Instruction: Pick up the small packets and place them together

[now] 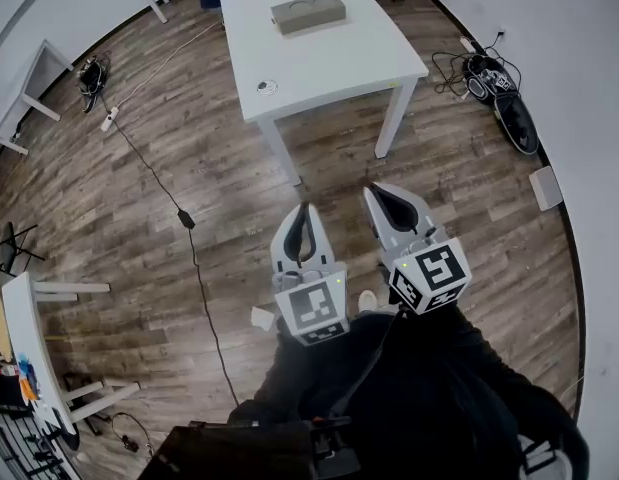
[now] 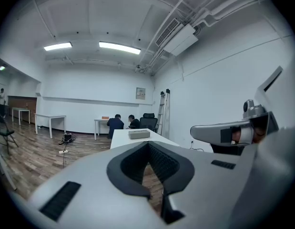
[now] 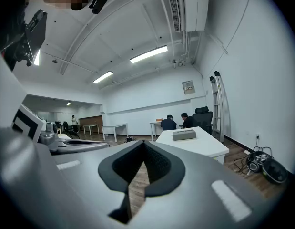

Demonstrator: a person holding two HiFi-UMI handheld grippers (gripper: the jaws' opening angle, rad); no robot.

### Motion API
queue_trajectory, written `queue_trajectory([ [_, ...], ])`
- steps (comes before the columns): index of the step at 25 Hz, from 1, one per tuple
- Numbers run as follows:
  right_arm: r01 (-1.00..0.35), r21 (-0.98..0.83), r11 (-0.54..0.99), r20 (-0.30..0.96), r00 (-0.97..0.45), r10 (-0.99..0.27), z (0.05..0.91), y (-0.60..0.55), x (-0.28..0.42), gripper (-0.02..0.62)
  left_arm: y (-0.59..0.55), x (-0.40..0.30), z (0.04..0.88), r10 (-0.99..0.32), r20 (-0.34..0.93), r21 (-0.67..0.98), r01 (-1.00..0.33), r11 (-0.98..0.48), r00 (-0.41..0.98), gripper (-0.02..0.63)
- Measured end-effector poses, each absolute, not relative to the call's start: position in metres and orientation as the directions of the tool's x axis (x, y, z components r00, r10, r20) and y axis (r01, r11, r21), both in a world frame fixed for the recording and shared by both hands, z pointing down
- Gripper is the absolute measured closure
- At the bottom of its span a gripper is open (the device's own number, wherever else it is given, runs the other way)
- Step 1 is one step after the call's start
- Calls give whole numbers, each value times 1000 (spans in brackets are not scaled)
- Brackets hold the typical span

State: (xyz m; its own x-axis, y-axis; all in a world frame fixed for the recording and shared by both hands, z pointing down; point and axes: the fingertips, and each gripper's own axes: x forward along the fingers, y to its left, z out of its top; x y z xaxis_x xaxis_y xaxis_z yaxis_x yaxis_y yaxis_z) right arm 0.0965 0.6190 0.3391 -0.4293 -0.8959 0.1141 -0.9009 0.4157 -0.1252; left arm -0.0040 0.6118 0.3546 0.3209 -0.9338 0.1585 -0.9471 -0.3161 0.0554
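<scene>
The small packets cannot be made out. A grey box [image 1: 308, 13] lies on the white table [image 1: 339, 63], well ahead of both grippers. The only print is the square markers on their cubes. The left gripper [image 1: 305, 208] and right gripper [image 1: 375, 190] are closed and empty, side by side over open wooden floor [image 1: 189, 148]. A wall stands to the right.

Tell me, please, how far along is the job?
Nothing looks done. The left gripper and right gripper are shut and empty, over the floor short of the table. On it I see only a grey box and a small round thing, no clear packets. All picking is left.
</scene>
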Motion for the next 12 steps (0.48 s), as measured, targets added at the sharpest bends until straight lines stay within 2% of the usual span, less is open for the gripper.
queue_trajectory([
  [8,-864,-204,460,69,-481,-874,334,612,85,594,603,-14,355,-934,164,69,-948,-311,319,607],
  [12,-876,-190,443,77,-463,-883,333,600,82,594,595,-24,354,-935,161,71,-948,-310,317,607],
])
